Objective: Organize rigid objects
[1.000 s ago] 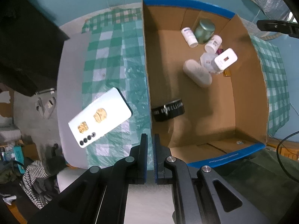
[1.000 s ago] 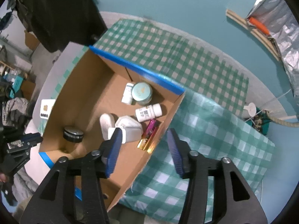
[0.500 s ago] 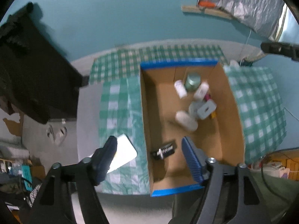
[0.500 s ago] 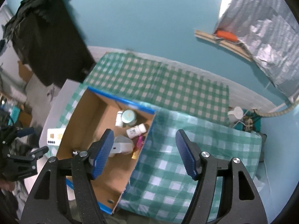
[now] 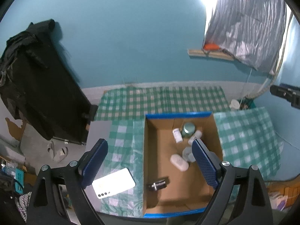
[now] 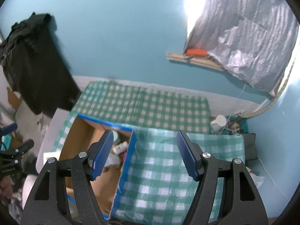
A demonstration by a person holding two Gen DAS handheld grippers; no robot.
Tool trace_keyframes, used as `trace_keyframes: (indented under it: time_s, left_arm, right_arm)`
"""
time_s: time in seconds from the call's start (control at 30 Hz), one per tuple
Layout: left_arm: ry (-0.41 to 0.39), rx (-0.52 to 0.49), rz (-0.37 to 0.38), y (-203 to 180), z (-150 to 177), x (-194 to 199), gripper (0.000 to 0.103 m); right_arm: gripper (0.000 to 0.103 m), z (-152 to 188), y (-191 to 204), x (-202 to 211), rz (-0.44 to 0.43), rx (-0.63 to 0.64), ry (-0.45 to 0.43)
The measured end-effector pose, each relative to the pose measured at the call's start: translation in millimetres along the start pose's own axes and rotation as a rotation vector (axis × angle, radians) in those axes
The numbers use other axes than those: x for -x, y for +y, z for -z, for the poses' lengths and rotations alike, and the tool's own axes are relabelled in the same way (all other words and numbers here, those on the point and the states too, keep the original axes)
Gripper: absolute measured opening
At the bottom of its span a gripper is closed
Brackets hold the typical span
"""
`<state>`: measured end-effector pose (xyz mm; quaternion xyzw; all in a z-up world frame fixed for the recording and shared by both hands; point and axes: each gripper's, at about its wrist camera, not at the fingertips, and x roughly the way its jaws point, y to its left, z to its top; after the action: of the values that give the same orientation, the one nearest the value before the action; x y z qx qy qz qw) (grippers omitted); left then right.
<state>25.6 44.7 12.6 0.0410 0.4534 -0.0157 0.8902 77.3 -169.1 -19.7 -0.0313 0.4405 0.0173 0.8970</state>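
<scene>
Left to right in left wrist view: white phone (image 5: pixel 113 183) lies flat on green-check cloth (image 5: pixel 123 150), camera dots twd near edge, just left of cardboard box (image 5: pixel 145 159) w/ blue-taped rim. Inside box: black ribbed cap (image 5: pixel 157 184) near front-left, white oval case (image 5: pixel 179 162) mid, white pill bottle (image 5: pixel 177 135) & round green jar (image 5: pixel 188 129) at back. Left gripper (image 5: pixel 150 166) is above it all, jaws wide & opening, nothing btwn them; phone shows under its left finger, box contents below the gap. Items by right finger partly hidden & blurred. Right wrist view: right gripper (image 6: pixel 146 153) about half open, empty, over box's right wall (image 6: pixel 127 161) & cloth; box contents mostly hidden behind its left finger.
</scene>
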Motion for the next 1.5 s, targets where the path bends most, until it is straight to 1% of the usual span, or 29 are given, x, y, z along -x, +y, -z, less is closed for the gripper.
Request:
trace_keyframes:
  time_s: [0.1,0.2,0.33,0.47,0.63,0.73,0.9,1.0,1.1,1.5]
  left_arm:
    - [-0.049,0.003,-0.001,-2.2,-3.9,11.6,0.098]
    - [-0.1,0.003,-0.014,-4.2,-7.0,21.8,0.098]
    - [-0.124,-0.003,-0.011,-8.0,-8.4,31.3,0.099]
    - [-0.133,-0.01,-0.006,-12.0,-9.4,36.9,0.099]
    - [-0.139,0.014,0.01,-11.9,-9.5,40.8,0.099]
    - [-0.144,0.009,0.0,-13.0,-9.9,42.3,0.099]
    - [-0.129,-0.017,-0.019,-20.2,-8.8,40.6,0.099]
    - [-0.138,-0.034,-0.026,-24.6,-7.4,44.3,0.099]
    - [-0.147,-0.042,-0.029,-27.1,-7.8,46.3,0.102]
    - [-0.132,-0.04,-0.032,-23.8,-6.1,43.6,0.102]
  right_arm:
    - [0.069,2.0,-4.2,10.3,0.002,-0.019,-0.038]
    - [0.069,4.9,-7.3,15.1,0.002,-0.035,-0.056]
    - [0.069,9.4,-10.4,20.2,0.005,-0.045,-0.069]
    - [0.069,13.2,-11.2,24.0,0.01,-0.05,-0.078]
    - [0.069,16.8,-10.5,28.8,0.019,-0.049,-0.09]
    - [0.069,17.4,-11.0,29.0,0.027,-0.047,-0.092]
    - [0.069,17.7,-11.4,29.0,0.03,-0.049,-0.093]
    - [0.069,18.0,-11.5,29.0,0.032,-0.045,-0.094]
    - [0.069,17.9,-9.8,27.3,0.033,-0.036,-0.087]
    - [0.069,17.4,-8.8,26.2,0.032,-0.037,-0.083]
